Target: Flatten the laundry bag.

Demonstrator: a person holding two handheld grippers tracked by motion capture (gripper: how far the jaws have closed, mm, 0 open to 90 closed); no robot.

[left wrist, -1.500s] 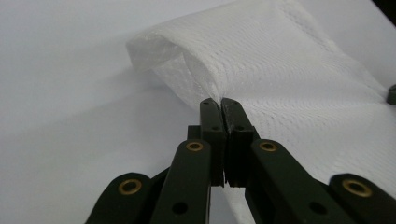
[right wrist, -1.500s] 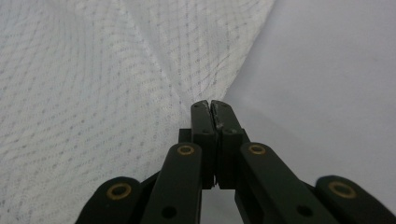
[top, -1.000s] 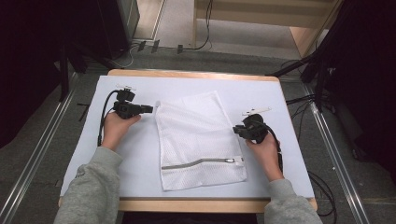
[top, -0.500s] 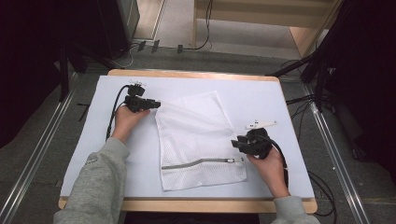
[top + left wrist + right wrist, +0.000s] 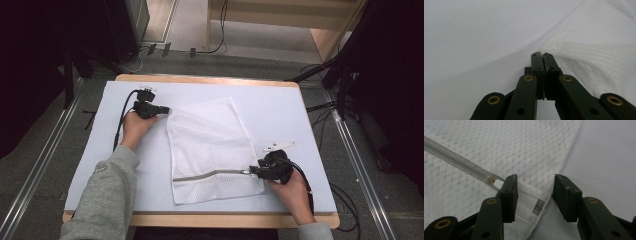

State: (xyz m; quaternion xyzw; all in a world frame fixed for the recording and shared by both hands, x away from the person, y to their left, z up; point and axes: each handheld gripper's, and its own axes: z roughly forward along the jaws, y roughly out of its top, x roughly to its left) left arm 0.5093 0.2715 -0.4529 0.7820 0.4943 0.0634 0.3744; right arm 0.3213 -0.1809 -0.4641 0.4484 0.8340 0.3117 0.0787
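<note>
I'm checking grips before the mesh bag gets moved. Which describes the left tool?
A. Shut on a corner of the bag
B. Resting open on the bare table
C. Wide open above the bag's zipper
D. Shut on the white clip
A: in the left gripper view the left tool has its jaws pressed together on the corner of the mesh bag.

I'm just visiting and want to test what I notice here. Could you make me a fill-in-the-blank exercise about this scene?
1. The left gripper is shut on a ____ of the white mesh bag.
2. The right gripper is ____, its jaws either side of the bag's edge.
3. The bag's grey ____ runs toward the right gripper.

Missing words: corner; open; zipper
</note>
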